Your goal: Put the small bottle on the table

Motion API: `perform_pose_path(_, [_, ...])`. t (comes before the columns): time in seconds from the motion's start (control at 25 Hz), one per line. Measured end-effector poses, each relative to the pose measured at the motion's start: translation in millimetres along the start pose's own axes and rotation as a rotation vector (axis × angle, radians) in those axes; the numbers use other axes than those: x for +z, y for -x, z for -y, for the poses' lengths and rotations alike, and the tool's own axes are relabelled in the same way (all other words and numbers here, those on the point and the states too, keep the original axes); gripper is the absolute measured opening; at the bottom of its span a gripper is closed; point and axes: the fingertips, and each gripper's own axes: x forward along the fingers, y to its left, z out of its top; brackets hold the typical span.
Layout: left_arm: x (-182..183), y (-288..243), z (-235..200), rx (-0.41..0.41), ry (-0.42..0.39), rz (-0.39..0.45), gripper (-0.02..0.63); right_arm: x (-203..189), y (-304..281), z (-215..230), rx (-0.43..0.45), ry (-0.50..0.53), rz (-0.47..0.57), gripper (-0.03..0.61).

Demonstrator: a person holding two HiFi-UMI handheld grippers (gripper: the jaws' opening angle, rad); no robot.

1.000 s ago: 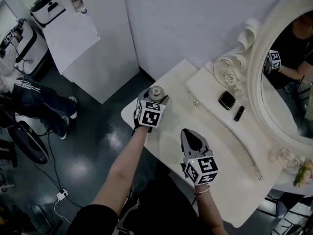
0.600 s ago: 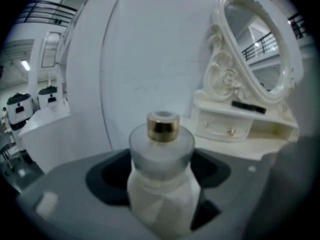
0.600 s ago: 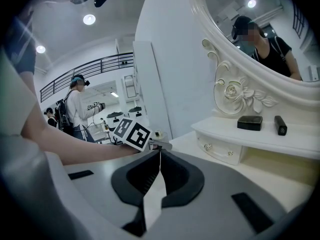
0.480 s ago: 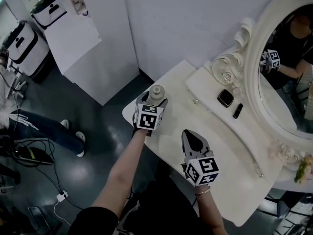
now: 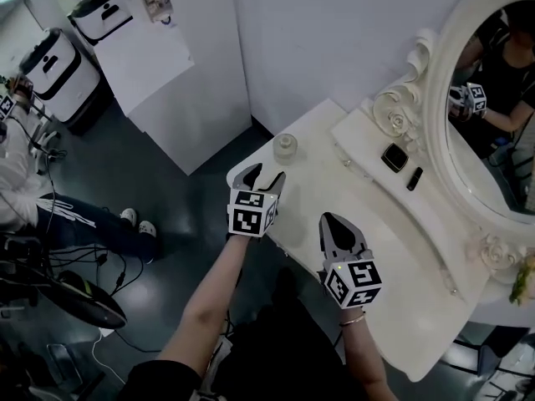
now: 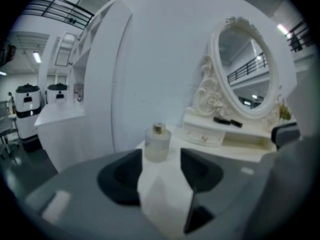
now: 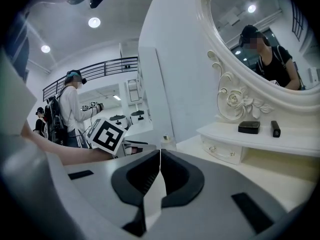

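Observation:
The small frosted glass bottle (image 5: 285,147) with a gold cap stands upright on the far left corner of the white dressing table (image 5: 401,307). My left gripper (image 5: 264,176) is a short way behind it and clear of it. Its jaws are apart and closing, with nothing between them. In the left gripper view the bottle (image 6: 157,143) stands beyond the fingertips of the left gripper (image 6: 161,166). My right gripper (image 5: 332,219) hovers over the table's front part, shut and empty. In the right gripper view the right gripper (image 7: 160,156) shows its jaws together, and the bottle (image 7: 168,141) looks small behind them.
An oval mirror (image 5: 493,115) in an ornate white frame stands at the table's back. A raised shelf with a small drawer (image 5: 359,170) carries a black box (image 5: 394,157) and a black stick (image 5: 415,178). A white cabinet (image 5: 192,98) stands left of the table. People stand on the dark floor at left.
My left gripper has drawn back from the bottle, which it had between its jaws before; the bottle now stands free on the table corner. The right gripper has barely moved.

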Motion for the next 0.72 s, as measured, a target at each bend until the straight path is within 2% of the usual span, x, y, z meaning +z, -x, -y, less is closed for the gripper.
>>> perform_pose_path(0.56, [-4,131,6,0.038,0.012,0.088,0.070,2,39,-45,0.010,0.028,0.054,0.005])
perform_pose_path(0.72, [-9,160,8,0.044,0.032,0.105,0.046,2,50,-55,0.012,0.039,0.063,0.005])
